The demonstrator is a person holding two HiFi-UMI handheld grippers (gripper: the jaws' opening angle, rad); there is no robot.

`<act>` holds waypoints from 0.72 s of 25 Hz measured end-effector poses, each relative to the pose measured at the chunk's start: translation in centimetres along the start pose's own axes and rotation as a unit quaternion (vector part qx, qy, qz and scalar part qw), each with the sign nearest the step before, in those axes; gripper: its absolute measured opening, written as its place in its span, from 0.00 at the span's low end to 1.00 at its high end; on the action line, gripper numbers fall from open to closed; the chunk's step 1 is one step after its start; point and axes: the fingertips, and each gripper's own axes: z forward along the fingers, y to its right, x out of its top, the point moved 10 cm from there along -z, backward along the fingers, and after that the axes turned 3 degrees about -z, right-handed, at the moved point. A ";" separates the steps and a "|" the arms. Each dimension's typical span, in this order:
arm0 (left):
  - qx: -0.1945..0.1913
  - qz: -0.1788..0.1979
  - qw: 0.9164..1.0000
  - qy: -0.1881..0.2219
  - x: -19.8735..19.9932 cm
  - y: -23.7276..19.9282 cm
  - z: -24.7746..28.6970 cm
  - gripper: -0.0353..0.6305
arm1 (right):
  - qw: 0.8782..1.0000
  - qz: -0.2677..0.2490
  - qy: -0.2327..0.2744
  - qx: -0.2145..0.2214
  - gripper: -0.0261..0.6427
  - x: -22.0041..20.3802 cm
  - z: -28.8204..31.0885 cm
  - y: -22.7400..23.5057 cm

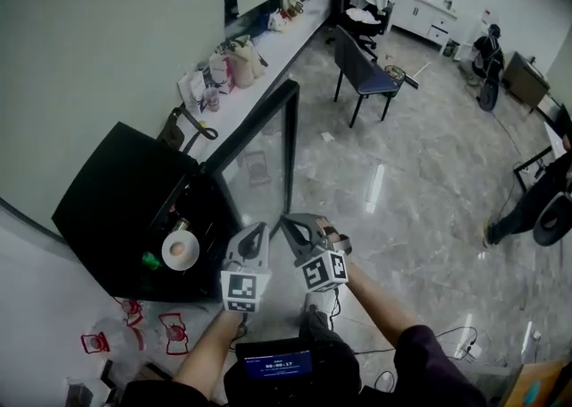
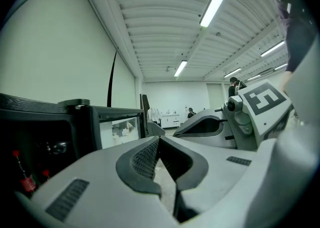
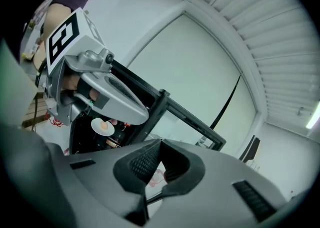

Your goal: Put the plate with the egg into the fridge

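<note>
**Head view:** The plate (image 1: 166,253) with the egg (image 1: 183,250) already sits inside the black fridge (image 1: 116,183), toward its open front. The glass door (image 1: 268,141) stands wide open. The left hand-held gripper (image 1: 257,233) and the right hand-held gripper (image 1: 288,222) hang side by side in front of the door, both closed and empty. I judge the placing done, with at most shutting the door left. A long white surface (image 1: 277,34) runs along the wall, cluttered with bags. Beyond it are a chair (image 1: 362,70) and a glossy stone floor (image 1: 402,173).

**Left gripper view:** The left hand-held gripper (image 2: 159,140) has its jaws pressed together with nothing between them. The fridge (image 2: 45,132) is at the left, and strip lights line the ribbed ceiling (image 2: 150,16).

**Right gripper view:** The right hand-held gripper (image 3: 159,144) is likewise closed on nothing. Past it, the plate (image 3: 96,126) and egg (image 3: 104,127) show inside the fridge.
</note>
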 end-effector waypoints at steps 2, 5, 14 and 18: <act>0.012 -0.007 1.000 -0.005 0.4 1.3 2.9 0.06 | 0.999 0.032 0.014 0.011 0.05 -2.1 -0.3 2.8; 0.029 -0.018 0.999 -0.005 1.3 2.7 7.2 0.06 | 0.996 0.071 0.033 0.039 0.05 -4.9 -0.5 7.2; 0.066 -0.032 0.997 -0.001 4.2 2.7 13.6 0.06 | 0.971 0.198 0.085 0.103 0.05 -9.0 3.1 17.2; 0.067 -0.026 0.997 0.000 4.4 1.3 15.0 0.06 | 0.970 0.200 0.085 0.104 0.05 -9.1 5.8 19.3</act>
